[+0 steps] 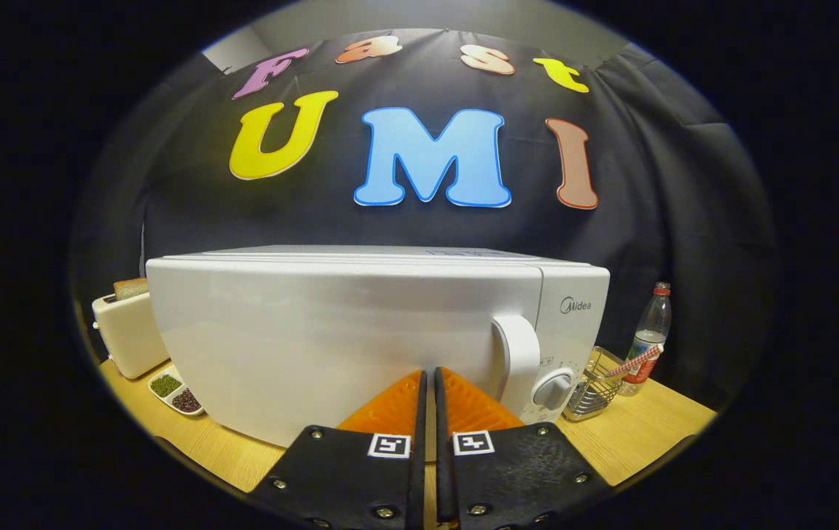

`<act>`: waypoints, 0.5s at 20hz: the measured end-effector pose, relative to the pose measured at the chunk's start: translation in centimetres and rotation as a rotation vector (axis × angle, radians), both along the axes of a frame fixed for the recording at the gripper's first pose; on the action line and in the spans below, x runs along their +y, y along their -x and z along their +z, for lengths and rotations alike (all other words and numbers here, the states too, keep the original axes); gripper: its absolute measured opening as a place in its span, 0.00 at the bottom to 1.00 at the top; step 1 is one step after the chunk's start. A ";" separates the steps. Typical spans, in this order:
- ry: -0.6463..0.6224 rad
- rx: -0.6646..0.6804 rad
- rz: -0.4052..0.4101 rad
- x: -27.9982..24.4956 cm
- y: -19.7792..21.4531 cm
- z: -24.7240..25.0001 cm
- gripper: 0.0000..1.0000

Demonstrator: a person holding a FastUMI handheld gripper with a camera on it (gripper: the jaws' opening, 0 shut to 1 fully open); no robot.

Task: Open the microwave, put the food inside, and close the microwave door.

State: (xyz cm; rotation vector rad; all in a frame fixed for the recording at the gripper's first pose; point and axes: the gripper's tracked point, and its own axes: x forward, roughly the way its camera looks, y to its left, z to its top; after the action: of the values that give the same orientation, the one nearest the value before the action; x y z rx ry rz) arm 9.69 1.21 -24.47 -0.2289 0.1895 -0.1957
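The gripper [427, 383], fingers together on nothing, faced the closed white microwave [360, 331] on the wooden desk [640, 434]. Opening seemed in hand; next it likely needed to hook the curved white door handle [517, 353].

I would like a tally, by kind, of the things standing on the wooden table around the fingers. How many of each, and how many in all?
Microwave, door closed: 1
Toaster with bread in its slot: 1
Two-part dish of green and dark beans: 1
Wire basket: 1
Plastic bottle: 1
Total: 5
The gripper has its orange fingers closed together, holding nothing, just before the microwave door.
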 end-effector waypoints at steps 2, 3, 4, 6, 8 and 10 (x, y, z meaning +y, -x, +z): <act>-0.011 0.011 0.012 0.0 0.1 0.1 0.07; -0.019 0.016 0.015 -0.1 0.3 0.2 0.07; -0.020 0.013 0.014 -0.2 0.4 0.5 0.07; -0.019 0.005 0.020 -0.2 0.8 1.3 0.06; -0.005 -0.007 0.019 -0.4 1.5 2.4 0.06; 0.009 -0.024 0.026 -0.2 2.5 3.9 0.06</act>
State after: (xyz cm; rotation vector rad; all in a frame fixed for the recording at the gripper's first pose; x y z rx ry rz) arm 7.24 1.01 -20.62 -0.2381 0.1617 -0.1735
